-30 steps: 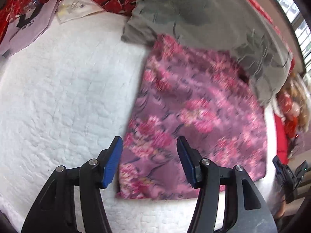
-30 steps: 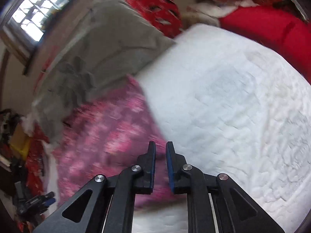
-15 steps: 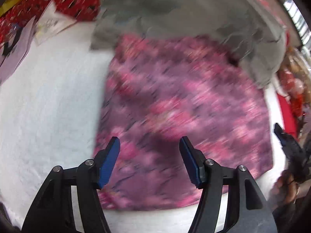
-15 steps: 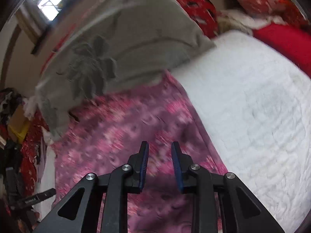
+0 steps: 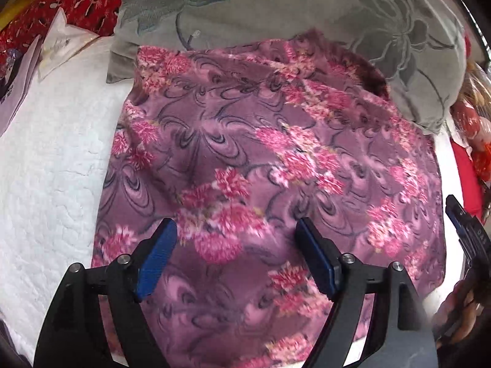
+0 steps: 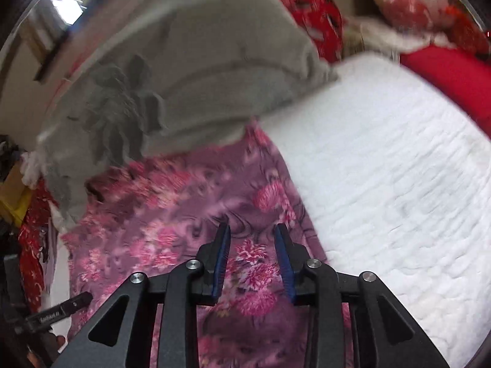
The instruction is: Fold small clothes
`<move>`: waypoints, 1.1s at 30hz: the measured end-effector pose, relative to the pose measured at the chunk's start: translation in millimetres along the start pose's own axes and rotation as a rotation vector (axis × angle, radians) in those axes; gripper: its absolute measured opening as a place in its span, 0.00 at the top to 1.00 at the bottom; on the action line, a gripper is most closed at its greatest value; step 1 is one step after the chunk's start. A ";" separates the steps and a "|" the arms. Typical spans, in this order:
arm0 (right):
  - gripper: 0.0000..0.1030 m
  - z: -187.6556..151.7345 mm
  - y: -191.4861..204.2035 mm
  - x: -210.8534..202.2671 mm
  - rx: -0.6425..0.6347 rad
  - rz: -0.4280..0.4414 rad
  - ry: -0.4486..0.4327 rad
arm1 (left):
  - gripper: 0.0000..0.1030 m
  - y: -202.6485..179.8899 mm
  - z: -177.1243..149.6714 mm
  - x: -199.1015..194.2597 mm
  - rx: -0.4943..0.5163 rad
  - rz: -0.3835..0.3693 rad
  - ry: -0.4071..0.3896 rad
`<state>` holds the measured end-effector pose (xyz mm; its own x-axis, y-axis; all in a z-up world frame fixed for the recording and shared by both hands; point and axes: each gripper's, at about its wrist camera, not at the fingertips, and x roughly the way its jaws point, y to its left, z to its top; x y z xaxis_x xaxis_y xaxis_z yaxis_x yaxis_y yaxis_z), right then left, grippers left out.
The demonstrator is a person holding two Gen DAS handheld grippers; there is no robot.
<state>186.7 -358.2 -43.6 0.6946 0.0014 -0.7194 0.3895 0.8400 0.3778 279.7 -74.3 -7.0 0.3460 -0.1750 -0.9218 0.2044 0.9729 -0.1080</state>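
Garment: a purple cloth with pink flowers (image 5: 270,165) lies spread flat on the white quilted bed (image 5: 46,184); its far edge tucks against a grey pillow (image 5: 276,3).
Seen from the right: the same cloth (image 6: 172,224) fills the lower left of the view, and its right edge runs along bare quilt (image 6: 399,202).
Left hand-held gripper (image 5: 236,256): the jaws stand wide apart and have just been opening; it hangs over the near middle of the cloth, the fabric shows between the blue pads, and nothing is clamped.
Right hand-held gripper (image 6: 253,257): the jaws are a little apart and have just been opening; it sits over the cloth near the right edge, and nothing is pinched.
Step in hand: judged as lining up both tools for a grasp on the near hem, ahead of the next fold.
Doing it well: take 2 corners or 2 evenly spaced points on the same edge, so the fold line stays straight.
Grasp: bring the pads down until only the cloth is caught, not the quilt beneath; the fleece looks thick and soft, so a firm pinch should hold.
Fold direction: which edge is meant to go over cannot be told from these views.
Risk: the far edge under the pillow may drag and bunch if the cloth is pulled hard.
Other clutter: red patterned fabric (image 5: 76,3) and paper packets (image 5: 61,43) lie well apart from the cloth.
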 end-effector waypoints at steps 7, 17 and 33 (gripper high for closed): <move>0.57 -19.2 -6.5 2.1 -0.063 -0.057 0.090 | 0.22 -15.7 -7.6 -0.7 0.046 0.061 0.003; 0.56 -49.4 16.8 -9.3 -0.267 -0.101 0.092 | 0.23 -16.0 -37.1 -35.1 0.094 0.065 0.015; 0.52 -1.2 -17.6 -16.2 -0.011 -0.003 0.074 | 0.21 51.6 -13.8 -47.7 -0.004 -0.031 -0.002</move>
<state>167.9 -372.3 -39.3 0.6470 0.0388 -0.7615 0.3843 0.8460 0.3697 261.1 -13.7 26.3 0.3414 -0.2055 -0.9172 0.2117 0.9675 -0.1380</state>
